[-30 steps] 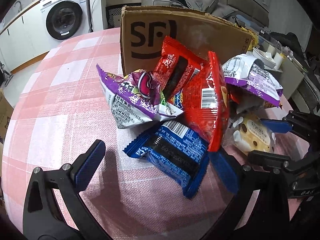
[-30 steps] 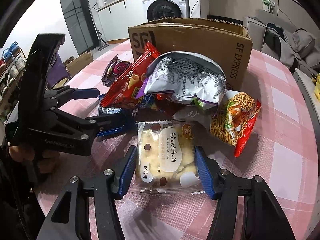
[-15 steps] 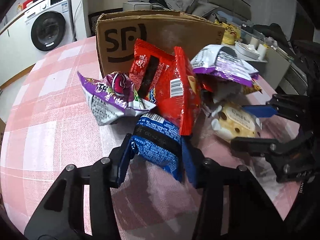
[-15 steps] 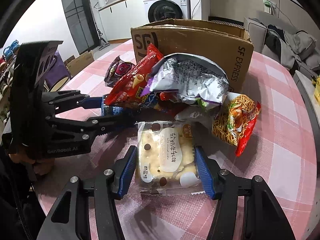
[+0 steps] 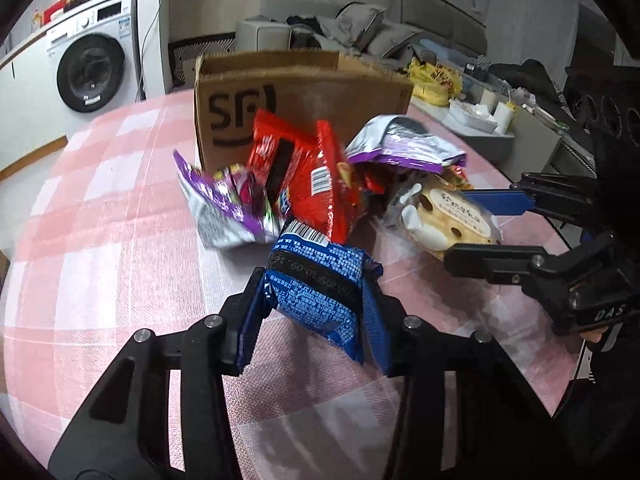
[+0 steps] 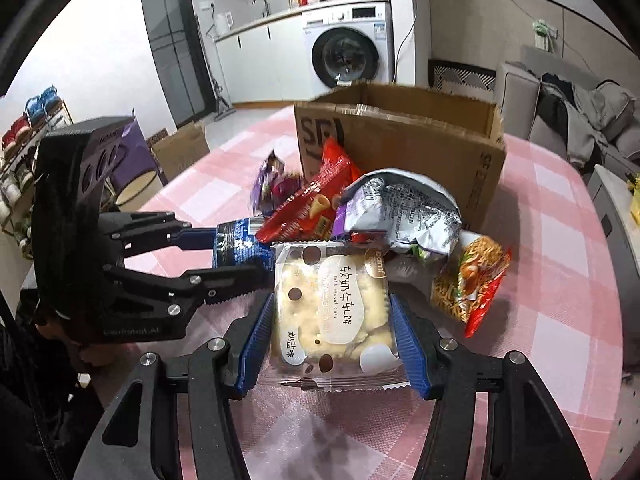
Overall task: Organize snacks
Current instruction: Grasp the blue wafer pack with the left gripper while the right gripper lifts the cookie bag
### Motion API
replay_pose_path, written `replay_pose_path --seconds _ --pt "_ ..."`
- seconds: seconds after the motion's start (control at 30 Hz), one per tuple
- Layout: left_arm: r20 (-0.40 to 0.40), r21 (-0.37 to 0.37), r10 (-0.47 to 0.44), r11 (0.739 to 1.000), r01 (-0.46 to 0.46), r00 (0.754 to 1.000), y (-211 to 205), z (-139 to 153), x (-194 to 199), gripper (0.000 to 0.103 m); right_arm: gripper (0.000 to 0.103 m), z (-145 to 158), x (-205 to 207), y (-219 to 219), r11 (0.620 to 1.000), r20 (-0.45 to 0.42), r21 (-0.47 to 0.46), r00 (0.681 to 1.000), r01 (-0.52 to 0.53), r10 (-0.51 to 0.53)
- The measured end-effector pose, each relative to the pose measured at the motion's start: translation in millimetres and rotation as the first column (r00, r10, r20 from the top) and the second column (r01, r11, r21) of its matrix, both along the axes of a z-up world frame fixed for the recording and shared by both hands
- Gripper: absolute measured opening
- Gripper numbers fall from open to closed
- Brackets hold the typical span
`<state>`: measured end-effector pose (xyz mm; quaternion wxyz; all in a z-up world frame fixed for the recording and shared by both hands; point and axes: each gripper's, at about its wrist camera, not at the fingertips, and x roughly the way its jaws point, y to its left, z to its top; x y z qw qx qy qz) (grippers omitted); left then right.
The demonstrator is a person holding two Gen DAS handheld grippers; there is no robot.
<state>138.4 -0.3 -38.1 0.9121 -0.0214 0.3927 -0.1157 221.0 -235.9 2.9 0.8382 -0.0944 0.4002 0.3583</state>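
My left gripper point(image 5: 316, 300) is shut on a blue snack packet point(image 5: 320, 288) and holds it lifted off the table in front of the snack pile; it also shows in the right wrist view point(image 6: 236, 246). My right gripper point(image 6: 332, 320) is shut on a cream cake packet point(image 6: 336, 312), which also shows in the left wrist view point(image 5: 448, 220). Behind them lie a red bag point(image 5: 320, 184), a purple bag point(image 5: 224, 204), a silver-purple bag point(image 6: 404, 208) and a noodle snack bag point(image 6: 472, 280). An open SF cardboard box point(image 6: 400, 140) stands behind the pile.
The table has a pink checked cloth point(image 5: 100, 200). A washing machine point(image 5: 92, 68) stands at the back. A sofa point(image 6: 580, 112) with clothes is to the right. A side counter with cups point(image 5: 492, 116) lies beyond the table's right edge.
My left gripper closed on the blue packet and has lifted it up and back from the pile. My right gripper has raised the cream cake packet a little.
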Motion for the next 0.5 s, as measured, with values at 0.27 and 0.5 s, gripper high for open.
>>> replay_pose_path --seconds 0.27,0.5 --pt "0.065 -0.060 0.010 0.998 -0.006 0.998 14 32 -16 0.042 0.059 26 -8 -13 0.997 0.071 0.073 0.997 0.029 -0.034" --pt "0.129 -0.093 0.053 0.995 -0.041 0.990 33 63 -34 0.042 0.059 45 -12 -26 0.987 0.123 0.150 0.989 0.064 -0.082"
